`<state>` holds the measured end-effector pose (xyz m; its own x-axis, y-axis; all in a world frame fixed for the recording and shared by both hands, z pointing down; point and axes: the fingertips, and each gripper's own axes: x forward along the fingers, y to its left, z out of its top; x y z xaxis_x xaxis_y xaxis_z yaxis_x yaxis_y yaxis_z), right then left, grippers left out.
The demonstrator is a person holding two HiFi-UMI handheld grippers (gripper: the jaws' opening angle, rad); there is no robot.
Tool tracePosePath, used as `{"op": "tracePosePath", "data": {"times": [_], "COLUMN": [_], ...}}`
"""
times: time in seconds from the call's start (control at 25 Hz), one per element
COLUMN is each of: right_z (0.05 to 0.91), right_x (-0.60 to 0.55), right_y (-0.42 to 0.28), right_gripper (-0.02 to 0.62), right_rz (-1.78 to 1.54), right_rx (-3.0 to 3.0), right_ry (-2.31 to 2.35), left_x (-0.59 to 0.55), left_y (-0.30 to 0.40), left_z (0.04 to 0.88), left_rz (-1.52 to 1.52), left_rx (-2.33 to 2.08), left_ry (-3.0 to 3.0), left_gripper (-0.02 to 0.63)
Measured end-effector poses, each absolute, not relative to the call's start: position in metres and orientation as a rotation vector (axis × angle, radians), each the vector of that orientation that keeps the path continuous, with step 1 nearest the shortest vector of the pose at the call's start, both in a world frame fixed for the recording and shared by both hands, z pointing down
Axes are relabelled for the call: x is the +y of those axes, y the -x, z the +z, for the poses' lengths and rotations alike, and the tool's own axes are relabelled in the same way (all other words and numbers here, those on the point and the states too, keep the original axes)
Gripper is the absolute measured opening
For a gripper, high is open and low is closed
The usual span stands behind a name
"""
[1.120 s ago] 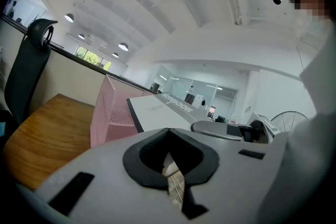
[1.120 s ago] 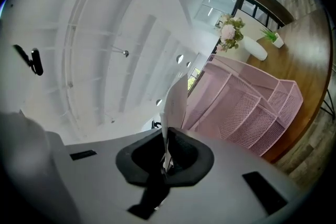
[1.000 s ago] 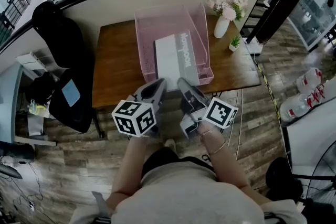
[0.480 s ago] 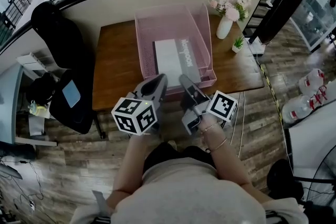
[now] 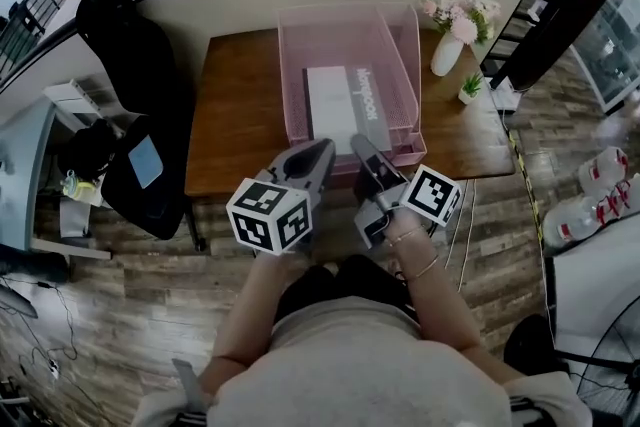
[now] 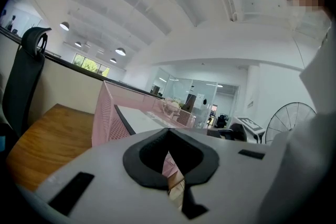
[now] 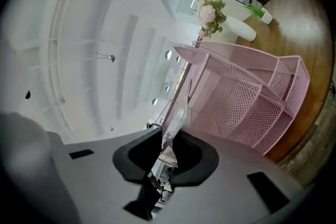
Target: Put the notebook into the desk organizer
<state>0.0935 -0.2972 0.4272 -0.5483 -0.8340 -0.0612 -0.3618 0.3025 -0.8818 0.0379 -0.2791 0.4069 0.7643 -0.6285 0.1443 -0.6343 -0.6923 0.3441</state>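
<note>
The pink mesh desk organizer [image 5: 400,45] stands on the wooden table [image 5: 240,125]. The white and grey notebook [image 5: 338,100] lies flat in its tray. Both grippers hover side by side over the tray's front edge, near the person's body. The left gripper [image 5: 322,149] is shut and holds nothing; in its own view the left gripper [image 6: 169,136] points at the organizer's mesh wall [image 6: 104,118] and the notebook [image 6: 140,119]. The right gripper [image 5: 358,143] is opening. A narrow gap shows between the jaws of the right gripper [image 7: 169,139], with nothing in it, and the organizer [image 7: 247,99] lies ahead.
A white vase of flowers [image 5: 452,47] and a small potted plant [image 5: 468,87] stand at the table's right end. A black chair with a bag [image 5: 130,115] is to the left. Water bottles [image 5: 590,205] lie on the floor at the right.
The head view has shifted slightly. Both grippers stay at the organizer's front edge, and the notebook lies in the tray throughout.
</note>
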Motion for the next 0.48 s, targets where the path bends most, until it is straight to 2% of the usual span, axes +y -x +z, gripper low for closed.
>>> {"op": "tracePosePath", "data": {"times": [0.48], "right_z": [0.4253], "right_x": [-0.2969], "right_y": [-0.1034], "right_gripper": [0.089], "right_rz": [-1.183], "right_rx": [2.109], "right_ry": [1.105], "left_x": [-0.2810], "left_y": [-0.0423], "left_z": [0.4062], "left_rz": [0.016], "left_rx": [-1.033], "left_ry": [-2.552], "left_gripper": [0.011]}}
